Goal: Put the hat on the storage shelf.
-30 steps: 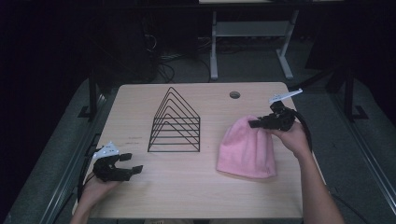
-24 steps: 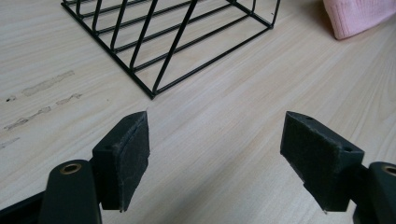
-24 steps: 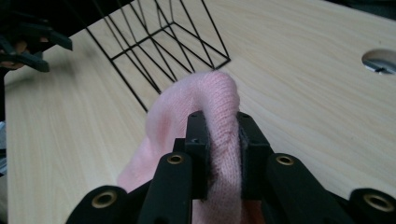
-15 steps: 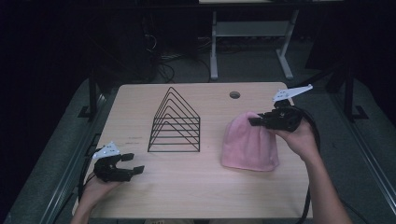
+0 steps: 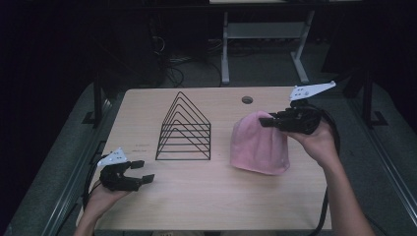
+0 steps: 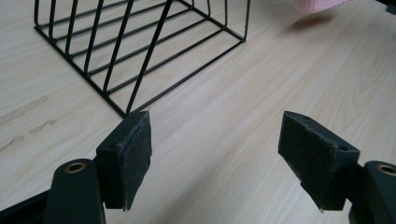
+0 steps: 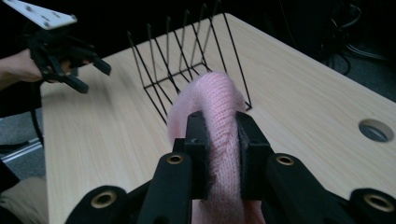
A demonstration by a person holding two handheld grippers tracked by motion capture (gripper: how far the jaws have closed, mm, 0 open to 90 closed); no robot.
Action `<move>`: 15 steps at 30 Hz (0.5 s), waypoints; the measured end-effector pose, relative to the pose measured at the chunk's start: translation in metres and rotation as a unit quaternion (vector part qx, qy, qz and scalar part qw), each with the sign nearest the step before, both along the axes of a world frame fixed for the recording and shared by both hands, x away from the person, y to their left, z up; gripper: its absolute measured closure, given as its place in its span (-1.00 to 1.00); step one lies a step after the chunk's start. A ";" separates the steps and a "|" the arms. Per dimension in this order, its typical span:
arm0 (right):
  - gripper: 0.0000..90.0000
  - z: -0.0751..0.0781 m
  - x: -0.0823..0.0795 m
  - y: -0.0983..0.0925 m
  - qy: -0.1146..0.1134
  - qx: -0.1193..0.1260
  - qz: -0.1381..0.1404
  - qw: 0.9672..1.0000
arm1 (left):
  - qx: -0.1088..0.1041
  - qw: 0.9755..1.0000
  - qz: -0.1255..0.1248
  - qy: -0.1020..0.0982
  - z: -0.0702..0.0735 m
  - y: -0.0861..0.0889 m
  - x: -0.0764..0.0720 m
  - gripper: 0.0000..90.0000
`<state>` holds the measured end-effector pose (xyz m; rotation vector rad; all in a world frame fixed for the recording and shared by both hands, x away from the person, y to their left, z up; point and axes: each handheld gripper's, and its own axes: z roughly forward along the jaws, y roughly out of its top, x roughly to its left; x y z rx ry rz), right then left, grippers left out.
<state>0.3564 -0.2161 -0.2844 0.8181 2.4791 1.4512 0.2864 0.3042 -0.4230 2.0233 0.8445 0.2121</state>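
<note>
From where I stand, nothing can be read. No words, numbers or brand marks show on the pale wooden table [image 5: 196, 196]. Its faint smudges spell nothing.

Right gripper [image 5: 268, 121] pinches the pink hat [image 5: 259, 145] beside the wire rack [image 5: 184, 129].

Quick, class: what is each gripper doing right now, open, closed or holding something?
Left gripper: open, holding nothing.
Right gripper: closed on the pink knitted hat.
</note>
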 end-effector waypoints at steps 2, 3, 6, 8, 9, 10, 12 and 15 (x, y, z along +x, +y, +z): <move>0.72 0.005 -0.001 0.002 -0.004 0.001 0.005 1.000 | 0.001 1.000 -0.005 -0.004 0.004 -0.003 0.000 -0.43; 0.72 0.008 -0.002 0.004 -0.007 0.002 0.007 1.000 | 0.002 1.000 -0.008 -0.005 0.006 -0.004 0.001 -0.44; 0.71 0.016 -0.003 0.007 -0.014 0.004 0.012 1.000 | 0.000 1.000 -0.014 -0.011 0.012 -0.008 0.001 -0.43; 0.72 0.021 -0.003 0.010 -0.018 0.005 0.014 1.000 | -0.002 1.000 -0.017 -0.012 0.015 -0.010 0.000 -0.43; 0.72 0.024 -0.004 0.012 -0.018 0.006 0.016 1.000 | -0.004 1.000 -0.018 -0.013 0.015 -0.011 0.000 -0.43; 0.72 0.026 -0.005 0.014 -0.019 0.007 0.019 1.000 | -0.005 1.000 -0.021 -0.013 0.016 -0.012 -0.001 -0.43; 0.72 0.030 -0.007 0.019 -0.024 0.008 0.023 0.999 | -0.005 1.000 -0.025 -0.012 0.016 -0.014 -0.002 -0.43; 0.72 0.035 -0.008 0.025 -0.028 0.012 0.033 0.999 | -0.003 0.999 -0.034 -0.013 0.018 -0.018 -0.002 -0.43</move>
